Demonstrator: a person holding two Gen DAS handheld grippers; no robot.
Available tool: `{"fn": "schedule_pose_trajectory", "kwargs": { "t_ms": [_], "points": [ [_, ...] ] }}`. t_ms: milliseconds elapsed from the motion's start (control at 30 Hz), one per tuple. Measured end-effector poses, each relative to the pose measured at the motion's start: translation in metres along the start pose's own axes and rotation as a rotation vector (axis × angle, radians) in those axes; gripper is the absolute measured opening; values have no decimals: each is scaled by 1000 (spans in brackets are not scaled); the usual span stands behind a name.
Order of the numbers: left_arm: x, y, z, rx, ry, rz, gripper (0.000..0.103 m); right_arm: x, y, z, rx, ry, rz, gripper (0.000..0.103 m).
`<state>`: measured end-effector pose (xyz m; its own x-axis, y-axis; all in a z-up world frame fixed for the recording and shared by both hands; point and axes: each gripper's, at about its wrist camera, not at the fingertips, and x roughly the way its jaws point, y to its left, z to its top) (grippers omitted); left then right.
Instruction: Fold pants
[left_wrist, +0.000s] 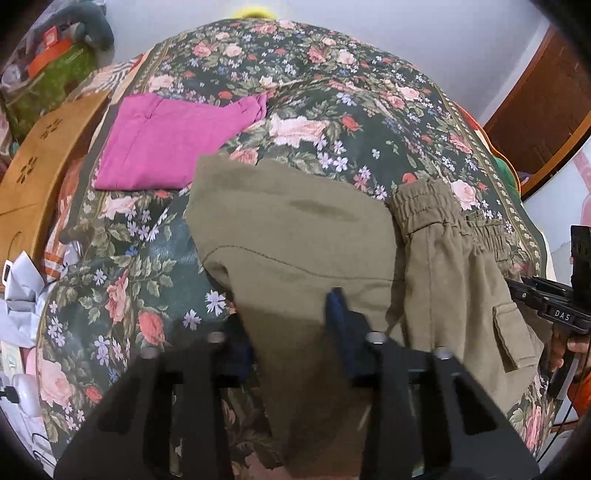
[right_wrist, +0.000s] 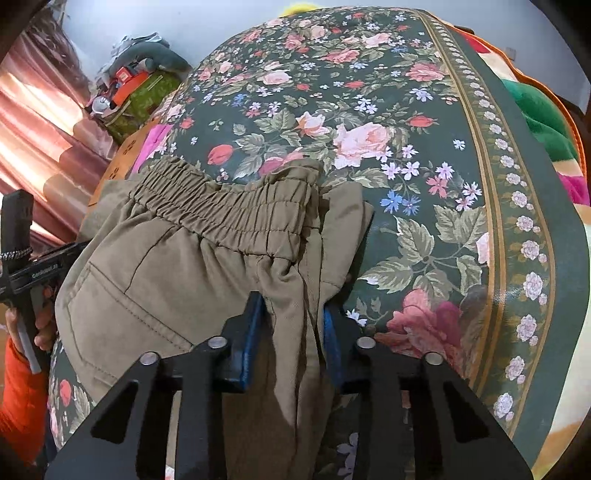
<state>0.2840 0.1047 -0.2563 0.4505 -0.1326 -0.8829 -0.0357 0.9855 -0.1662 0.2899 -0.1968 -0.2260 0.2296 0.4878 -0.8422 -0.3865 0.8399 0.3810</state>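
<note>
Pants (left_wrist: 295, 236) of soft olive cotton lie on our floral bedspread (left_wrist: 332, 92); our left gripper (left_wrist: 291, 332) pinches a bunched leg fold, with a folded magenta garment (left_wrist: 162, 147) near the far left edge. From the right wrist, our right gripper (right_wrist: 293, 325) clamps fabric below the gathered elastic waistband (right_wrist: 221, 206).

We count one pair of olive pants (left_wrist: 295, 236) on one bed with a floral cover (left_wrist: 314, 92), and one folded magenta garment (left_wrist: 166, 147) at ten o'clock from the pants. We count two claws, the left claw (left_wrist: 291, 332) and the right claw (right_wrist: 295, 325), each with two blue-padded fingers, and one cargo pocket (left_wrist: 511, 336).
</note>
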Motion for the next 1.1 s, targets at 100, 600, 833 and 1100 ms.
{"fn": "schedule_pose_trajectory", "kwargs": {
  "t_ms": [100, 600, 833, 1100],
  "points": [
    [-5, -9, 1, 26, -26, 34, 8, -5, 8, 0, -39, -25, -22, 15],
    [-72, -22, 33, 135, -192, 92, 3, -53, 60, 44, -198, -180, -65, 9],
    [-107, 0, 64, 125, -285, 147, 3, -60, 98, 87, -265, -255, -64, 9],
    [-121, 53, 107, 39, -323, 192, 3, -39, 136, 137, -331, -286, -53, 9]
  ]
}}
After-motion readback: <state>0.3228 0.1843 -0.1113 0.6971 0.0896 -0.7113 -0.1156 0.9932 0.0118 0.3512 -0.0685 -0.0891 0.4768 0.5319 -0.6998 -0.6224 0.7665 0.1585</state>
